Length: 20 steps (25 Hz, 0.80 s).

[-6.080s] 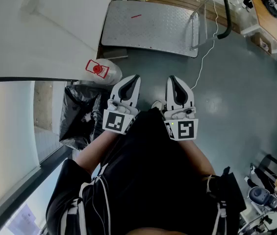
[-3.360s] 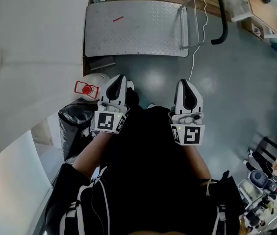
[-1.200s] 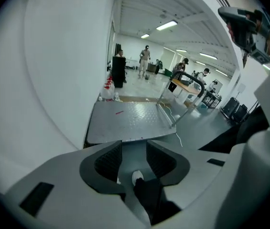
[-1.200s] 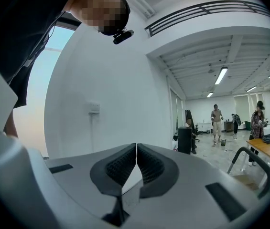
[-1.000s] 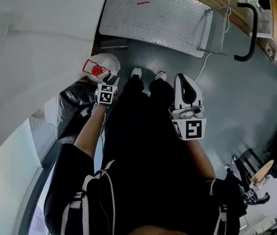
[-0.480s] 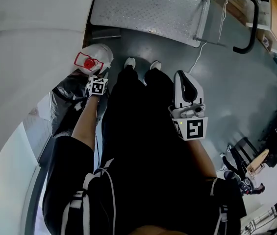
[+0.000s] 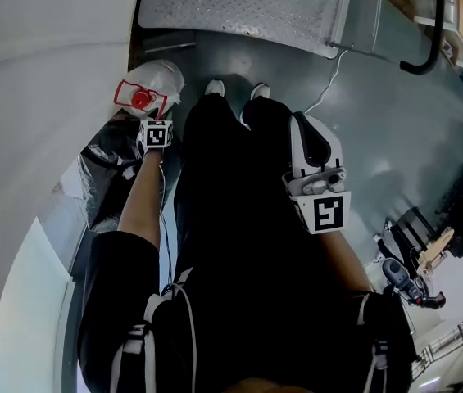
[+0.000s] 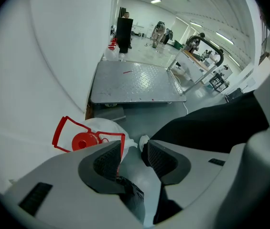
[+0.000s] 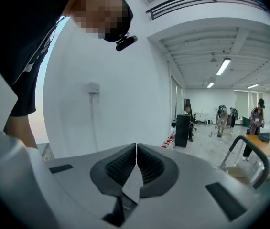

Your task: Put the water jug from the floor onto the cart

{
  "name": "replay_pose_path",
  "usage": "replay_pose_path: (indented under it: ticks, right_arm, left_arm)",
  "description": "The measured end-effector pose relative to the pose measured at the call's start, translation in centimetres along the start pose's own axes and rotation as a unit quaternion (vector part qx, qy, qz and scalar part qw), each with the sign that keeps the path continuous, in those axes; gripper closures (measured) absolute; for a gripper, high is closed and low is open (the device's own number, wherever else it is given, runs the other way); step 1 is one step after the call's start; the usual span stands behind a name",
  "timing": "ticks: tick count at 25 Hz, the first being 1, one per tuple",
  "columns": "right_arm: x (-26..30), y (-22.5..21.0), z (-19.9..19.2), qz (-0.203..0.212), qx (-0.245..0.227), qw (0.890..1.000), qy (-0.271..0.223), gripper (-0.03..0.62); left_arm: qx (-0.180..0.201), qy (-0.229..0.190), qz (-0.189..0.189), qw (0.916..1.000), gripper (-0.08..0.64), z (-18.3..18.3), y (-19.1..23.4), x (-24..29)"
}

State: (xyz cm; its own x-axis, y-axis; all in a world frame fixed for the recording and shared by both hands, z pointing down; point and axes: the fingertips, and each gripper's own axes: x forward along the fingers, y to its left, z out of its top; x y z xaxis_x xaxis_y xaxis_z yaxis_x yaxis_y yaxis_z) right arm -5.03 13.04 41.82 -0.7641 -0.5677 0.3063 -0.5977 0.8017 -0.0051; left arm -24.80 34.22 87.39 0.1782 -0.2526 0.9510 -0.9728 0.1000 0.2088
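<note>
On the floor at far left, the water jug (image 7: 153, 88) stands upright, red cap (image 7: 139, 98) pointing up. The left tool (image 8: 132, 149), jaws apart, hangs just beside its handle. The right tool (image 9: 136, 149) is closed and empty. The cart (image 7: 239, 6) lies farther off.

The left arm (image 7: 141, 211) is extended down and forward, with the left gripper (image 8: 132, 148) held low beside the left leg and its marker cube (image 7: 156, 134) turned up toward the head camera. Its fingers (image 8: 107, 160) are set apart, with a clear gap between the pads. The right arm (image 7: 342, 260) is bent, and the right gripper (image 7: 306, 125) is held higher, over the right thigh, pointing forward. Its fingers (image 9: 125, 165) are closed together, pad against pad.
</note>
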Motion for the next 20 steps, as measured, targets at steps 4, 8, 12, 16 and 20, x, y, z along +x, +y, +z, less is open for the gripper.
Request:
replay_pose_path:
  ticks: [4, 8, 12, 16, 20]
  right_arm:
    - [0.2, 1.5, 0.0, 0.014, -0.044, 0.999, 0.000, 0.572]
    - [1.1, 1.5, -2.0, 0.016, -0.031, 0.999, 0.011, 0.572]
    - [1.3, 0.6, -2.5, -0.002, -0.022, 1.000, 0.009, 0.572]
    - [1.0, -0.2, -3.5, -0.013, -0.007, 1.000, 0.022, 0.572]
    - [1.0, -0.9, -4.3, -0.024, -0.005, 0.999, 0.031, 0.572]
  left_arm:
    - [0.006, 0.011, 0.004, 0.9999, 0.385, -1.1, 0.6, 1.7]
    - [0.004, 0.021, 0.003, 0.9998, 0.385, -1.4, 1.6, 4.1]
    - [0.002, 0.029, 0.002, 0.9996, 0.385, -2.1, 2.4, 5.5]
    - [0.015, 0.047, 0.005, 0.9988, 0.385, -2.4, 2.6, 6.7]
    - [0.015, 0.057, -0.001, 0.9983, 0.385, -2.3, 2.8, 8.1]
